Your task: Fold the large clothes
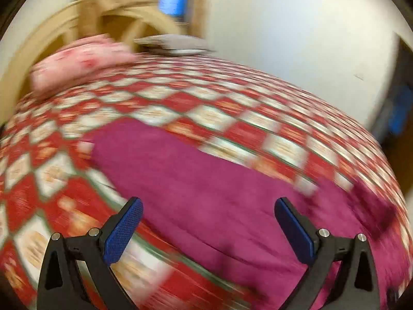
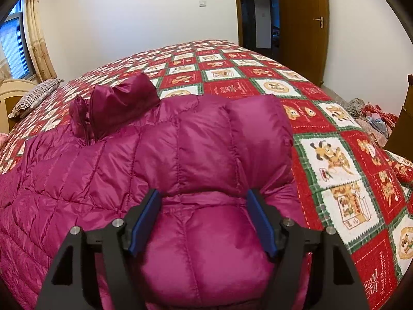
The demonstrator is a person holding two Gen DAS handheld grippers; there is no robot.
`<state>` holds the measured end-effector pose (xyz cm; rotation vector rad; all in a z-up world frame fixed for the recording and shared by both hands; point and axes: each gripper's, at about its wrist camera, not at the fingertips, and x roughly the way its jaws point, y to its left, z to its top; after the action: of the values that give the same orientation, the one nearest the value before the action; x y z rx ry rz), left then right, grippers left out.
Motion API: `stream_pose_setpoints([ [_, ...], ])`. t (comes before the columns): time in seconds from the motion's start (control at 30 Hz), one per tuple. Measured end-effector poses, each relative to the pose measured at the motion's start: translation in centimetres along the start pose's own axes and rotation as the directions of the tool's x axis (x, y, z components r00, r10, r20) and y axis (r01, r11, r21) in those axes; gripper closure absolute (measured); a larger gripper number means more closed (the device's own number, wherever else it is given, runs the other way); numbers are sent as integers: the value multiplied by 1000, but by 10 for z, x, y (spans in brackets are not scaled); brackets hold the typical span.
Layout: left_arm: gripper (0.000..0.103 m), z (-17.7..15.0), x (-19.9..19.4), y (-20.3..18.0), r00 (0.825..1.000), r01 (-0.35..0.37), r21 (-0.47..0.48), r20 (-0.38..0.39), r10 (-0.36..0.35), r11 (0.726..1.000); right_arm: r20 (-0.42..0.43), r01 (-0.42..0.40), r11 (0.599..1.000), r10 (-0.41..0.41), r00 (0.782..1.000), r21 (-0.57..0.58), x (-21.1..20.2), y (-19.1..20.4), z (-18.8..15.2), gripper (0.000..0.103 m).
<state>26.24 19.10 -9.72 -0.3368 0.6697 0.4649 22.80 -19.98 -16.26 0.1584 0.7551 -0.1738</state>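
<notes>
A magenta quilted down jacket (image 2: 160,160) lies spread on the bed, its hood (image 2: 121,100) toward the far side. A puffy sleeve (image 2: 206,248) of it bulges between the two blue pads of my right gripper (image 2: 204,199), whose jaws stand wide apart around it, touching but not pinching. In the blurred left wrist view the jacket (image 1: 196,193) lies under my left gripper (image 1: 209,204), which is open and empty above it.
The bed has a red, white and green checked quilt (image 2: 333,155). A striped pillow (image 2: 36,95) and a pink pillow (image 1: 80,64) lie by the cream headboard (image 1: 46,38). A wooden door (image 2: 304,25) and piled clothes (image 2: 371,118) are at right.
</notes>
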Motion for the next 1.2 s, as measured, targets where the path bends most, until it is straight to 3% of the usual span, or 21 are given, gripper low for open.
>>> stream_pose_setpoints([
  [0.1, 1, 28, 32, 48, 988, -152, -111, -25, 150, 982, 0, 3, 1000, -3, 1000, -3, 0, 1, 0, 30],
  [0.17, 1, 38, 58, 75, 971, -234, -167, -85, 223, 958, -1, 7, 1000, -7, 1000, -6, 0, 2, 0, 30],
  [0.23, 1, 40, 81, 90, 959, -257, -192, -168, 227, 947, -2, 11, 1000, -11, 1000, -9, 0, 2, 0, 29],
  [0.33, 2, 35, 113, 98, 957, -215, -202, -239, 165, 955, -4, 16, 1000, -16, 1000, -16, 1, 3, 0, 28],
  [0.4, 2, 31, 117, 87, 958, -232, -129, -201, 203, 964, -6, 19, 1000, -20, 1000, -21, 2, 4, 0, 28],
  [0.5, 19, 20, 117, 77, 963, -241, -54, -140, 232, 969, -7, 24, 999, -24, 1000, -26, 3, 6, 0, 27],
  [0.6, 61, 26, 112, 80, 975, -198, -67, -116, 189, 978, -7, 27, 999, -27, 1000, -28, 3, 6, 0, 27],
  [0.63, 86, 29, 109, 81, 980, -175, -65, -106, 167, 982, -6, 25, 999, -26, 1000, -27, 3, 5, 0, 27],
  [0.67, 95, 32, 105, 81, 989, -118, -68, -100, 111, 991, -6, 25, 999, -25, 1000, -27, 3, 5, 0, 27],
  [0.8, 95, 39, 81, 72, 997, -63, -67, -36, 61, 996, -6, 26, 999, -26, 1000, -27, 3, 6, 0, 27],
  [0.97, 95, 51, 29, 31, 995, 35, 18, 88, -36, 999, -6, 25, 999, -25, 1000, -26, 3, 5, 0, 27],
  [1.2, 95, 47, -59, -48, 948, 173, 218, 227, -222, 960, -3, 20, 1000, -20, 1000, -21, 2, 5, 0, 27],
])
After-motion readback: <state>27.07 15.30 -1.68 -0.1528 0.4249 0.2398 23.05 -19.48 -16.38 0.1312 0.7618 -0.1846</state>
